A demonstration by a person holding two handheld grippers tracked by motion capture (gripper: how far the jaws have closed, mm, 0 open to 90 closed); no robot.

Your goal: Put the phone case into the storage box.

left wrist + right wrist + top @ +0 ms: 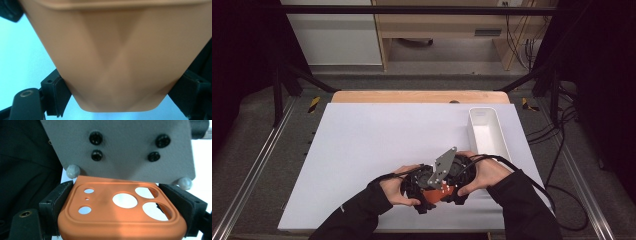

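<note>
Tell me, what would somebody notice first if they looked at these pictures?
Most likely the bright orange phone case, near the front edge of the white table. Both hands press their black grippers together around it: the right gripper clamps the end with the round camera holes, and the left gripper squeezes the plain end. After that, the long white tray on the table's right side stands out.

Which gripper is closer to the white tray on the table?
Right. The right gripper sits just beside the white tray's near end; the left gripper is farther off, on the other side of the orange phone case.
</note>
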